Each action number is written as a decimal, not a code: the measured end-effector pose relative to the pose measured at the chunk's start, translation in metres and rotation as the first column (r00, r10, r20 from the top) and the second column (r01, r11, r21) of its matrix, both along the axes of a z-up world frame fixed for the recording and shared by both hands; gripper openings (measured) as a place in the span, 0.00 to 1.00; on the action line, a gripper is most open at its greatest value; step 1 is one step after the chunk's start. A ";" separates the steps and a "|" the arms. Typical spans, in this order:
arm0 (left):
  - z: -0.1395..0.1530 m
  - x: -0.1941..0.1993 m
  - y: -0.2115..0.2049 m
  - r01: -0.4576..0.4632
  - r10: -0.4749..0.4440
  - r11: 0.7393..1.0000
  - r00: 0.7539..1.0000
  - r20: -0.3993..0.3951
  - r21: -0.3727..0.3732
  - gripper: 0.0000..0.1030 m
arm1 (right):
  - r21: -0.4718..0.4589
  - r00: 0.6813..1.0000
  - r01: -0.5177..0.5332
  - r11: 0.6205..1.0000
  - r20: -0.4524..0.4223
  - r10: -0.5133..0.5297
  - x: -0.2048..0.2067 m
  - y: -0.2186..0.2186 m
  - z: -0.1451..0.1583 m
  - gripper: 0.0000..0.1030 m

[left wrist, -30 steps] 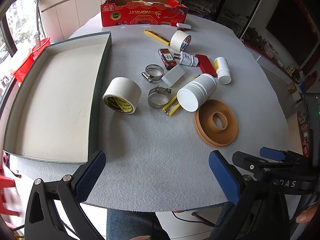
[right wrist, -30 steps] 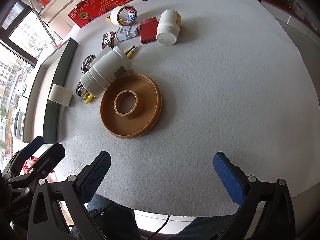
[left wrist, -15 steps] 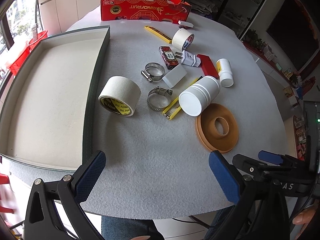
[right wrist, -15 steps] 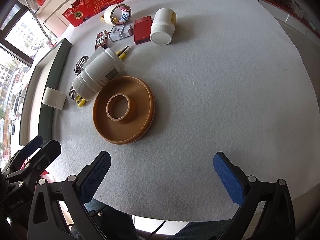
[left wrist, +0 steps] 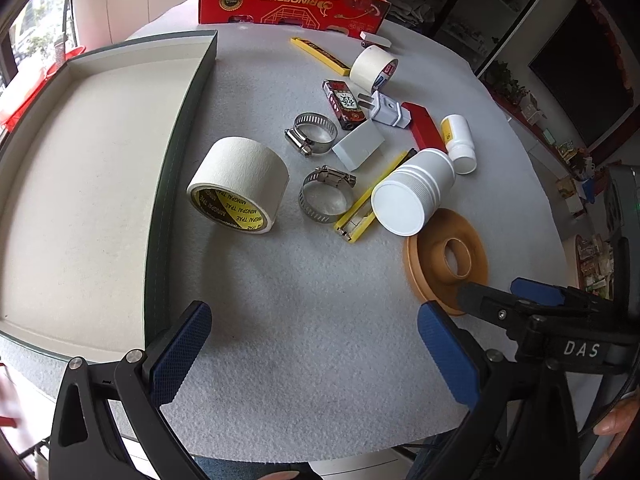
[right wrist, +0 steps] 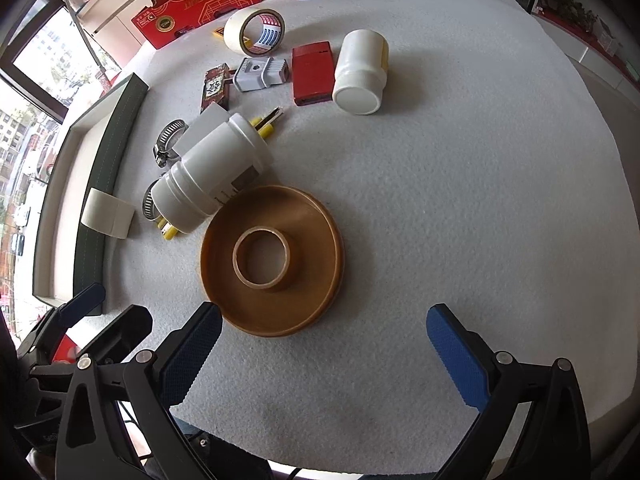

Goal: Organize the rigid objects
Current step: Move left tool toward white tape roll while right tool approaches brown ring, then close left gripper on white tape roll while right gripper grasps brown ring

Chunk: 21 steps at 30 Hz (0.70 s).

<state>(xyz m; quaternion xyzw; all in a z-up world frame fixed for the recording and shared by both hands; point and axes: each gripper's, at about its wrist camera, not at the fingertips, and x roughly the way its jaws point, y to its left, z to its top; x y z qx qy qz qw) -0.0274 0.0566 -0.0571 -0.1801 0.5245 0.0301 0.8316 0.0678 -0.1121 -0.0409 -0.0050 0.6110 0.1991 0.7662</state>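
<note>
- Left wrist view: the left tongs (left wrist: 312, 354) have pushed forward over the counter (left wrist: 304, 288) in the last second. The big white tape roll (left wrist: 240, 186) now looms larger and sits ahead, a little left of their centre line. Jaws spread wide, nothing between them.
- Same view: the tray (left wrist: 182, 160) on the left holds nothing yet, so not one piece has been sorted. The roll lies on its side just right of the tray's dark wall, the nearest thing to it.
- Same view: right of the roll sit two hose clamps (left wrist: 326, 198), a yellow cutter, and the large white bottle (left wrist: 412, 194) on its side, touching the brown ring dish (left wrist: 446, 258). None of these has shifted.
- Right wrist view: the right tongs (right wrist: 326, 350) have closed in too. The brown ring dish (right wrist: 272, 264) has come from well ahead to right in front, with the left finger (right wrist: 192, 354) just beside its near rim. Jaws wide apart, gripping nothing.
- Same view: the large white bottle (right wrist: 210, 178) rests against the dish's far-left rim. My read is that lifting the dish could set it rolling.
- Same view: far off, the small white bottle (right wrist: 360, 76), red case (right wrist: 312, 72) and second tape roll (right wrist: 254, 32) wait untouched.
- Judgement: both approaches are under way, roll for the left, dish for the right.
</note>
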 end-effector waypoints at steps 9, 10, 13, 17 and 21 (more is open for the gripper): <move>-0.005 -0.002 0.010 0.007 -0.006 0.995 1.000 -0.009 0.099 1.00 | -0.078 0.995 -0.097 0.992 0.020 0.098 0.009 0.041 -0.012 1.00; -0.005 -0.001 0.011 0.009 -0.007 0.994 1.000 -0.013 0.106 1.00 | -0.086 0.995 -0.098 0.992 0.021 0.100 0.010 0.044 -0.014 1.00; -0.007 0.002 0.011 0.017 -0.015 0.991 1.000 -0.018 0.133 1.00 | -0.127 0.993 -0.105 0.986 0.045 0.111 0.011 0.046 -0.017 1.00; -0.008 0.008 0.003 0.052 -0.049 0.985 0.999 -0.021 0.164 1.00 | -0.143 0.994 -0.090 0.986 0.056 0.098 0.012 0.037 -0.023 1.00; -0.006 0.017 -0.007 0.080 -0.080 0.972 0.997 -0.010 0.221 1.00 | -0.169 0.995 -0.042 0.985 0.079 0.056 0.017 0.023 -0.027 1.00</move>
